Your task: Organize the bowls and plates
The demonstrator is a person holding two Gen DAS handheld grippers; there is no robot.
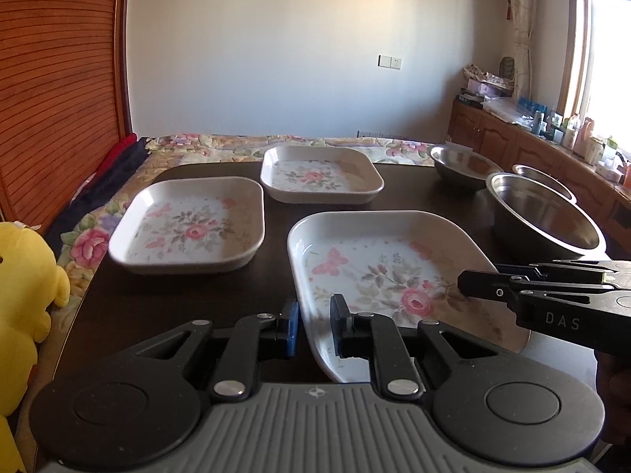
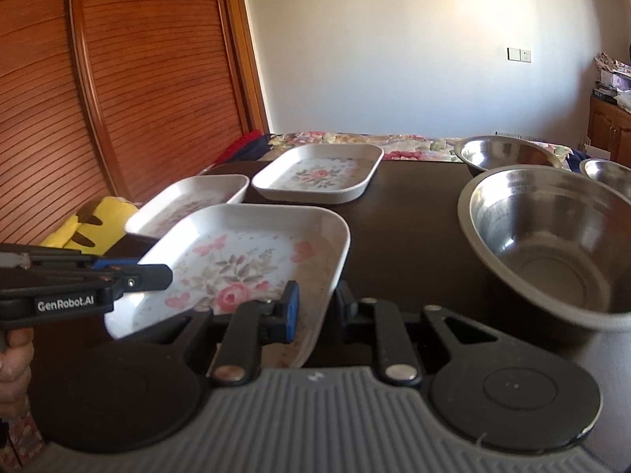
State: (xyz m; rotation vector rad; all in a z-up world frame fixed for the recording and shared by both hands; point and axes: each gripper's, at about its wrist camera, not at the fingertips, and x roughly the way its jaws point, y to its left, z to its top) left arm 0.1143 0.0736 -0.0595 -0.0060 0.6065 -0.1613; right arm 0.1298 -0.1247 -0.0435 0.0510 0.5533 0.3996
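Where views cut off: nearest plate near edge hidden.
Left gripper: pinching its rim.
Right gripper: pinching opposite rim.

Legible markings: two. White capitals "DAS" stand on the black side of the right gripper, seen from the left wrist view. White lettering "GenRobot.AI" stands on the black side of the left gripper, seen from the right wrist view.

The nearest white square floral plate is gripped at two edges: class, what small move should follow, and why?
Probably lift the nearest white square floral plate a little and carry it toward the two other floral plates, to stack it. Left gripper and right gripper both clamp its rim, and the steel bowls stand apart.
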